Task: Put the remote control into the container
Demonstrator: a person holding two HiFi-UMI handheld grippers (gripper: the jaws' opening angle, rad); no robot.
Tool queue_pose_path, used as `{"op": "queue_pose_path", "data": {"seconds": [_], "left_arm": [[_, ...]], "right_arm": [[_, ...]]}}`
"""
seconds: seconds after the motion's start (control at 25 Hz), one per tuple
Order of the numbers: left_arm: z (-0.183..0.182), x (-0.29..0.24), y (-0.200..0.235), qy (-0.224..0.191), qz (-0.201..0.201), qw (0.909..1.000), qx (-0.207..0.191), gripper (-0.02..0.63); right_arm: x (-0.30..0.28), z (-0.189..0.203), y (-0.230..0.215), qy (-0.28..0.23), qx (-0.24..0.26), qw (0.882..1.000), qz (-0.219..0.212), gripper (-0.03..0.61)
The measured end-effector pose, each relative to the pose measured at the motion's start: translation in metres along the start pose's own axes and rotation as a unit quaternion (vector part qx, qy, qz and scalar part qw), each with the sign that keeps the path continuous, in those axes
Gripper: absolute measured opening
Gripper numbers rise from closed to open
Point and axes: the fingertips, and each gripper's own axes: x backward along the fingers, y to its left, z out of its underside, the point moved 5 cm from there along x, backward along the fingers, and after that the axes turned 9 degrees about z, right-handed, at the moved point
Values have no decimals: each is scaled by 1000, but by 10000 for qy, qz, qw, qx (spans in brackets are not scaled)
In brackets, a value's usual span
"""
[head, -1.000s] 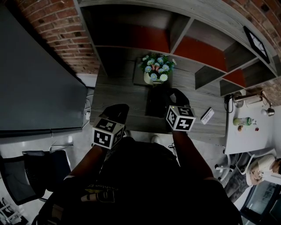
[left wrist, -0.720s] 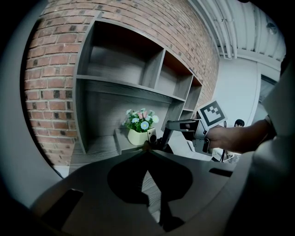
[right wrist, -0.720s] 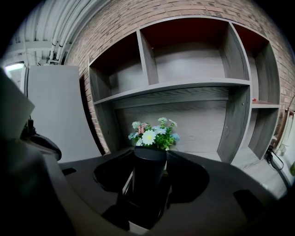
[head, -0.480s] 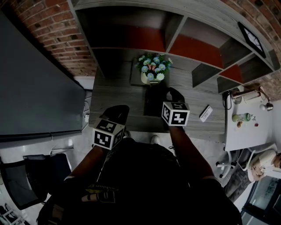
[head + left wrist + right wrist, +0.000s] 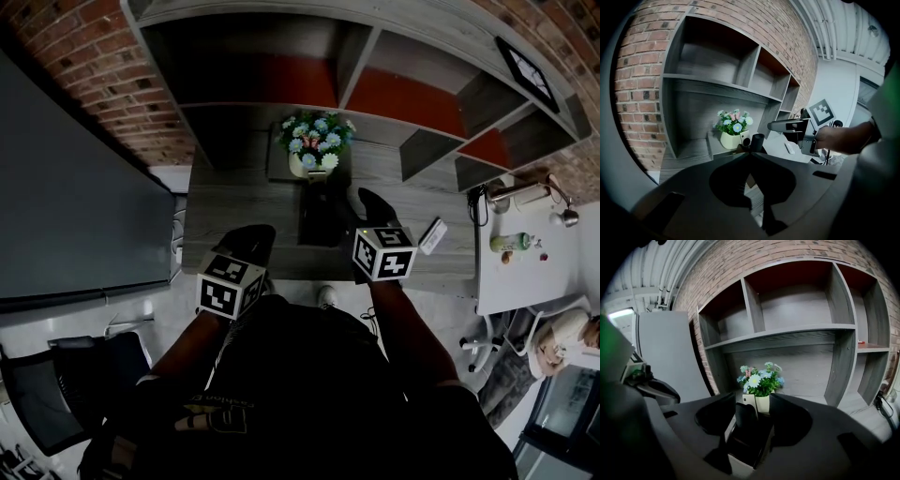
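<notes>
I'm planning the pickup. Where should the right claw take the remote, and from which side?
Take the remote across its narrow width, near the middle, coming from above. It lies flat on the desk and is long and slim, so its two long edges likely give the best hold. The right claw is open and nearest it.

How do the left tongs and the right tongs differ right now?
The left tongs are shut, jaws meeting at the tips; the right tongs stand open. The left tongs hang at the near edge of the desk; the right tongs reach further in, by the dark container. Both hold nothing.
</notes>
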Motion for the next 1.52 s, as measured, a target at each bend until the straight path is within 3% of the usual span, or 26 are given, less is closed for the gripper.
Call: {"op": "queue_pose_path", "data": {"seconds": [0.12, 0.16, 0.28, 0.4, 0.68, 0.96, 1.52], "left_arm": [[-2, -6, -7, 32, 96, 9999, -37, 6], [-2, -8, -10, 41, 132, 9999, -41, 6], [-5, -15, -19, 18, 269, 9996, 14, 6], [-9, -21, -28, -12, 363, 9993, -42, 6], [-12, -38, -50, 140, 421, 9987, -244, 6], [-8, -53, -74, 266, 484, 9977, -381, 6], [-8, -73, -113, 249, 553, 9969, -501, 6]], "right_arm": [[18, -4, 1, -230, -204, 9982, -511, 224], [24, -4, 1, -273, -288, 9971, -653, 190], [43, -2, -4, -285, -648, 9938, -858, 8], [66, -3, -7, -386, -926, 9903, -963, 8], [100, 18, -31, -438, -1042, 9899, -851, 8], [115, 48, -48, -193, -1149, 9891, -903, 8], [128, 59, -75, -80, -1188, 9881, -978, 8]]}}
